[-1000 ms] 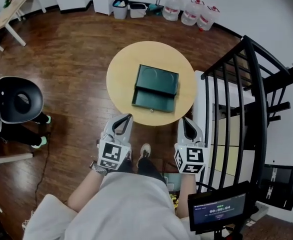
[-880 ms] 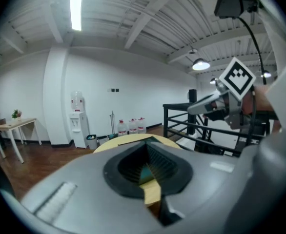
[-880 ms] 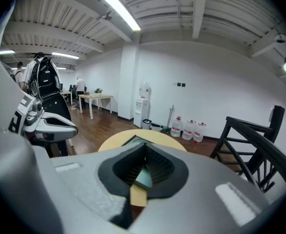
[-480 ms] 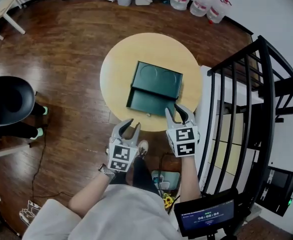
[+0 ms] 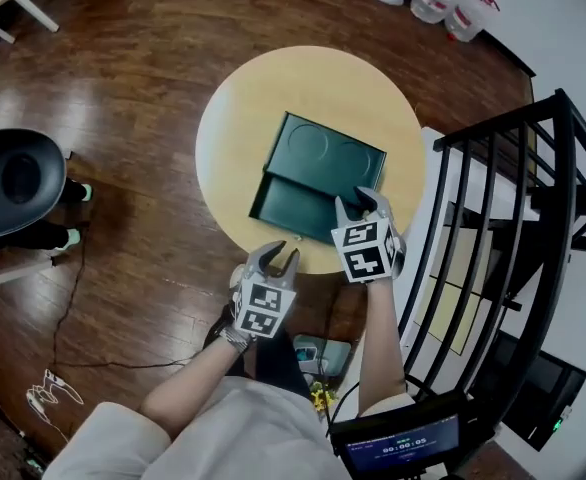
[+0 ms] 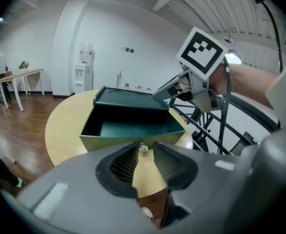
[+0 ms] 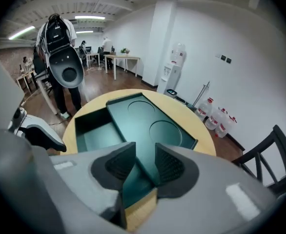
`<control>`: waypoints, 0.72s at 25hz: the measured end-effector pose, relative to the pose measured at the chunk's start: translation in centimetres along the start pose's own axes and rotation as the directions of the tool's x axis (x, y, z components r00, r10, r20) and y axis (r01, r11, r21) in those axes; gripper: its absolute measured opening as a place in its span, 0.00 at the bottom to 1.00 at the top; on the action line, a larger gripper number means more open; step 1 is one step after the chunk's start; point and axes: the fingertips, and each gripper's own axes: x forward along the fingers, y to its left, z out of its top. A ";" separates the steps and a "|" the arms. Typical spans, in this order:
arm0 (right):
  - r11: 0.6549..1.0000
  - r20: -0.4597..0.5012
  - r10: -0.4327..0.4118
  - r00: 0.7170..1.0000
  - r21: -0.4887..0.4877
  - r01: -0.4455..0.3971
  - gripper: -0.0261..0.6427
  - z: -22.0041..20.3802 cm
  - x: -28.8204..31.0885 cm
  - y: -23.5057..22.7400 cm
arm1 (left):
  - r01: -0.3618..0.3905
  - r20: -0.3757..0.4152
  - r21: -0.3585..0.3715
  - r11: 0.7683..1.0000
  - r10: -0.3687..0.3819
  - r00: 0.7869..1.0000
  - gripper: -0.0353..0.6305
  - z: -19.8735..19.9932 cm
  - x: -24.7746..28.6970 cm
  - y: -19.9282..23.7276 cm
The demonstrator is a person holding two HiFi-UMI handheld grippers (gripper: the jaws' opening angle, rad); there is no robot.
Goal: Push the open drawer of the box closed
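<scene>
— Dark wood floor, a black railing (image 5: 493, 198) on the right, and a round pale surface (image 5: 233, 108) in the middle. Where's the box?

— The green box (image 5: 338, 153) sits on that surface, a little right of centre. Its drawer (image 5: 291, 200) is pulled out toward the person, reaching close to the near rim, and it looks empty.

— And the tools?

— The left gripper (image 5: 275, 258) hangs just off the near rim, in front of the drawer. Its jaws are spread with nothing in them. In the left gripper view the small knob (image 6: 143, 148) on the drawer front shows through the gap, beyond the tips and untouched.

— Why there?

— My guess is that it lines up square with the drawer front. A straight shove from there would send the drawer along its run rather than skew it.

— The right one?

— The right gripper (image 5: 361, 204) is above the box's near right corner, where the drawer comes out. Its jaws are opening. Only the box top and the drawer's edge show below the gap, and nothing is pinched.

— So it's bracing?

— Probably meant to. The box lies loose on a smooth surface, so a push on the drawer could slide the whole thing away unless something steadies it. I can make out no contact yet, and the drawer stands well open.
</scene>
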 end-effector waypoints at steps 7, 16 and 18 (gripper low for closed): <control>0.995 -0.066 0.052 0.996 0.083 -0.047 0.23 -0.4 2.7 -1.2 | -0.010 -0.020 -0.025 1.000 0.009 1.000 0.22 -0.3 1.7 0.0; 0.981 -0.084 0.145 0.986 0.139 -0.132 0.23 -1.2 3.1 -1.4 | -0.022 -0.047 -0.051 0.998 0.020 0.999 0.18 -1.1 2.5 0.2; 0.981 -0.095 0.150 0.984 0.139 -0.136 0.23 -1.2 3.1 -1.4 | -0.020 -0.074 -0.054 0.998 0.016 0.997 0.19 -2.0 2.4 0.2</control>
